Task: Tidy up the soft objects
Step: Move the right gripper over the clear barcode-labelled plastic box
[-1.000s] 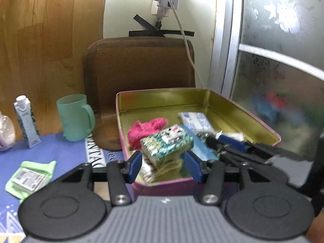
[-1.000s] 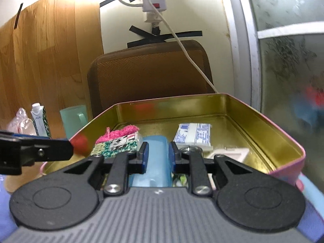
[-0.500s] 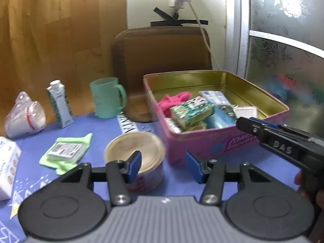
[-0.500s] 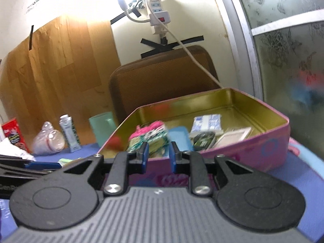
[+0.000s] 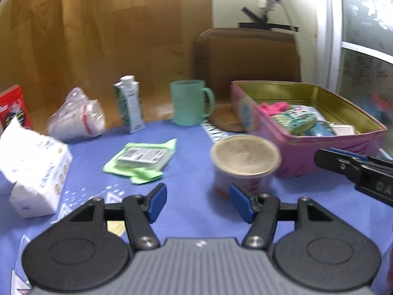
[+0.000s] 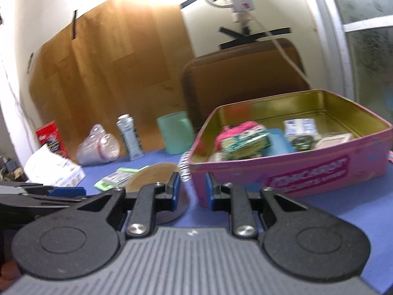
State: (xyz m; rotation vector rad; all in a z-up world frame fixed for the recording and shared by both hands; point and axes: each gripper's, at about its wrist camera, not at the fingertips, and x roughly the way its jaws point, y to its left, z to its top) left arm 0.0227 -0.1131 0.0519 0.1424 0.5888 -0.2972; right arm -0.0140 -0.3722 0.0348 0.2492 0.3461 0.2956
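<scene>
Both hand-held grippers, left [image 5: 196, 202] and right [image 6: 192, 192], have withdrawn from the tin [image 5: 319, 152], empty.

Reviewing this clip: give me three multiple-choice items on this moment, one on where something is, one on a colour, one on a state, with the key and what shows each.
1. Where is the pink fuzzy cloth?
A. inside the pink tin
B. under the green mug
C. on the tissue box

2. What colour is the flat pouch beneath the small wipes pack?
A. red
B. light green
C. black

3. How are the left tongs?
A. shut on the paper tub
B. shut on the carton
C. open, holding nothing

Key: 1 A, it lies among the tin's contents. 2 B, pale green shows around the pack. 3 C, the blue pads stand wide apart over bare cloth.
</scene>
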